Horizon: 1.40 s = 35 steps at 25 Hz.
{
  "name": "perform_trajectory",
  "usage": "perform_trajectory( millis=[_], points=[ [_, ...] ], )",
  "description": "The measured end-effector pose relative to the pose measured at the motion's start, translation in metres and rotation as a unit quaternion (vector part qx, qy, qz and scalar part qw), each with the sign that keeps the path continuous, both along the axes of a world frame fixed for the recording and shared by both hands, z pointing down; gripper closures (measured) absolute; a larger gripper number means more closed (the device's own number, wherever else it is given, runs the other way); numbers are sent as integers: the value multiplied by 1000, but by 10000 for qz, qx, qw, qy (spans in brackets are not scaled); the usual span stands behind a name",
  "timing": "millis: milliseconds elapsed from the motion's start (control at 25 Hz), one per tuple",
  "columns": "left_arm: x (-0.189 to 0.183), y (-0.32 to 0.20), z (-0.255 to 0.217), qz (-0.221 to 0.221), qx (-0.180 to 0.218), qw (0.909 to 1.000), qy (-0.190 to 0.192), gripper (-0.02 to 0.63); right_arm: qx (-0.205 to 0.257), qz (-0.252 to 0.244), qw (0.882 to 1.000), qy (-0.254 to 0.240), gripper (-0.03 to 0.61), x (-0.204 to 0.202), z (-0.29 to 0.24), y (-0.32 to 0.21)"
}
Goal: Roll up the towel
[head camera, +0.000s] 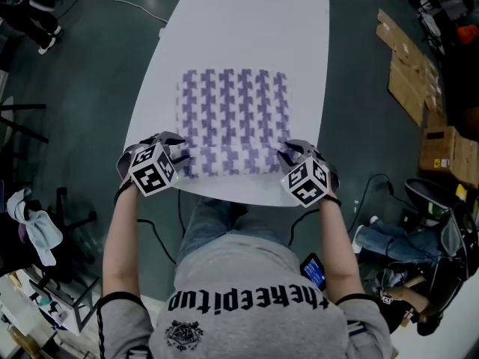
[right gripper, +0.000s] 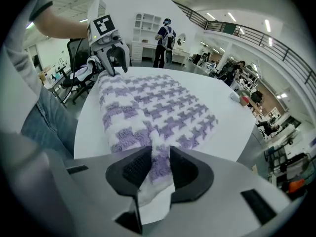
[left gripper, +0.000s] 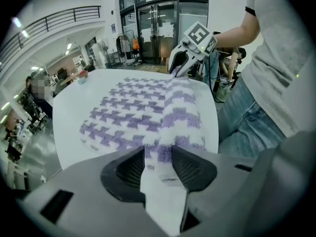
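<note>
**Towel (head camera: 233, 122) pinched at both near corners**

It lies flat at the table's (head camera: 239, 21) near edge. My left gripper (left gripper: 158, 152) and right gripper (right gripper: 160, 154) each clamp a near corner. Soft, light, floppy terry; I judge corner grips right, but it'll sag between them.

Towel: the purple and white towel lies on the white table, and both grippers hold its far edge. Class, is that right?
No. The left gripper and right gripper hold the towel at its near edge, beside the person, not the far one, as the head view shows. It does lie on the white table.
</note>
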<state>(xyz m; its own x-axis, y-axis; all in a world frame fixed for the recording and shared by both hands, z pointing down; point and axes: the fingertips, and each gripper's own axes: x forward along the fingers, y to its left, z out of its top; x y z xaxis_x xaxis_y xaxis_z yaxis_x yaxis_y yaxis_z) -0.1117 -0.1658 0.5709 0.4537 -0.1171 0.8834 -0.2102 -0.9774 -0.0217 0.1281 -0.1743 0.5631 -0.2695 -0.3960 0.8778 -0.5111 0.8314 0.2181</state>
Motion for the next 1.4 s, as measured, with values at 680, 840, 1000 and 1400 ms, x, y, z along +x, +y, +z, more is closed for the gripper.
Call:
perform_trajectory(
  millis=[680, 840, 1000, 1400],
  points=[
    [19, 73, -15, -90, 317, 9993, 185, 399, 87, -709, 9972, 228, 432, 0, -10, 59],
    [21, 72, 4, -83, 249, 9996, -109, 380, 96, -849, 9949, 539, 406, 8, 6, 55],
    [20, 59, 14, -86, 318, 9990, -311, 374, 156, -905, 9934, 685, 400, 7, 14, 39],
    [12, 53, 1, 60, 559, 9975, -439, 486, 253, -834, 9940, 667, 492, 2, 1, 42]
  ],
)
